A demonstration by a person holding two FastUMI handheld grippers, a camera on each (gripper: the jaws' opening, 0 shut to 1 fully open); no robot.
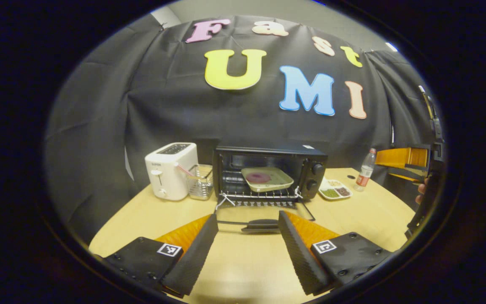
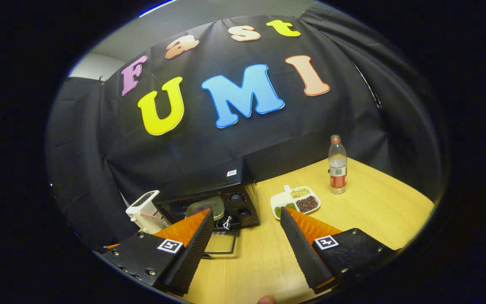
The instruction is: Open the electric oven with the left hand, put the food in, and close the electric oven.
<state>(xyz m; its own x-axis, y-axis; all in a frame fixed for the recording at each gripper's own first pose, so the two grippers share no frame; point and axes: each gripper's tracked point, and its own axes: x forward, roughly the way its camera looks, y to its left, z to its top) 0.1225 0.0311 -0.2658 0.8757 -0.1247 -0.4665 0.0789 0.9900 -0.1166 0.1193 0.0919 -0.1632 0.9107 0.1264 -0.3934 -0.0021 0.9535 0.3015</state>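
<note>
- The left hand-held gripper (image 1: 248,240) is released, its fingers spread wide and grasping nothing, hovering low over the wooden surface (image 1: 247,270).
- Just ahead of its fingertips, between them, lies the handle (image 1: 262,226) of the electric oven's (image 1: 268,172) glass door (image 1: 264,215), folded down flat onto the surface.
- Farther ahead, inside the open oven, a pale plate of food (image 1: 266,178) rests on the wire rack (image 1: 264,195).
- Ahead and left of the oven stand a clear holder (image 1: 200,182) and a white toaster (image 1: 171,170).
- Ahead and right lie a divided dish of beans (image 1: 335,189) and a water bottle (image 1: 365,169).
- The right hand-held gripper (image 2: 243,236) is also released and empty, fingers apart above the surface; the oven sits ahead to its left, the dish straight ahead between its fingertips.
</note>
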